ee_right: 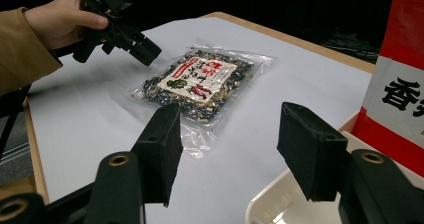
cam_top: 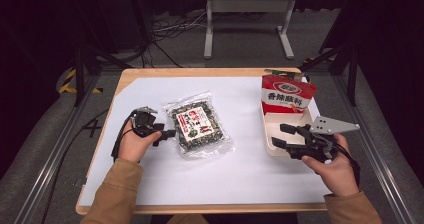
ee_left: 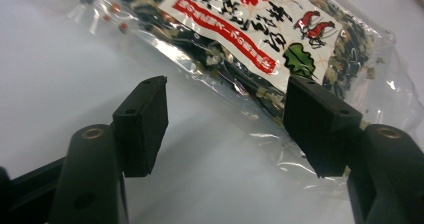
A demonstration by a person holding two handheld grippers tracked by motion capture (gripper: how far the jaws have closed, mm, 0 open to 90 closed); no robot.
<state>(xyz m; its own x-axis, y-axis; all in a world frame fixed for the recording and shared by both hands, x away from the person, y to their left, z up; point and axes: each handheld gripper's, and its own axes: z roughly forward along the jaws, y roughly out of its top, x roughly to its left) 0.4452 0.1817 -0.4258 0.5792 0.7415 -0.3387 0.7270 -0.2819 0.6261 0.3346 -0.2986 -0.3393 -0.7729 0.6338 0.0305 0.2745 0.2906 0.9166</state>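
**High view: left gripper closes in on snack packet at mid-table**

High view, at a white-topped table (cam_top: 240, 174): a person in tan sleeves holds a two-jaw gripper in each hand. The left gripper (cam_top: 169, 133) points across the table at a clear packet of dark mixed snack (cam_top: 198, 124) with a red-and-white label, which lies flat on the white surface a little left of centre. The gripper's tips stand just at the packet's near left edge.

Seen from the left gripper view, the jaws are spread, and the packet (ee_left: 260, 39) lies ahead of them and to the right. Its crinkled clear edge runs past the right-hand pad (ee_left: 320, 124), while the left-hand pad stands over bare table. Nothing is pinched between them, and whether the right-hand pad touches the film cannot be told.

At the table's right side, the right gripper (cam_top: 282, 136) hangs over the near corner of a white tray (cam_top: 270, 134), jaws likewise apart and empty. A red bag with white lettering (cam_top: 286, 95) stands upright at the tray's far end. From the right gripper view, the packet (ee_right: 200, 81) lies well apart from this gripper, with the left gripper (ee_right: 145, 49) poised just at its far side.
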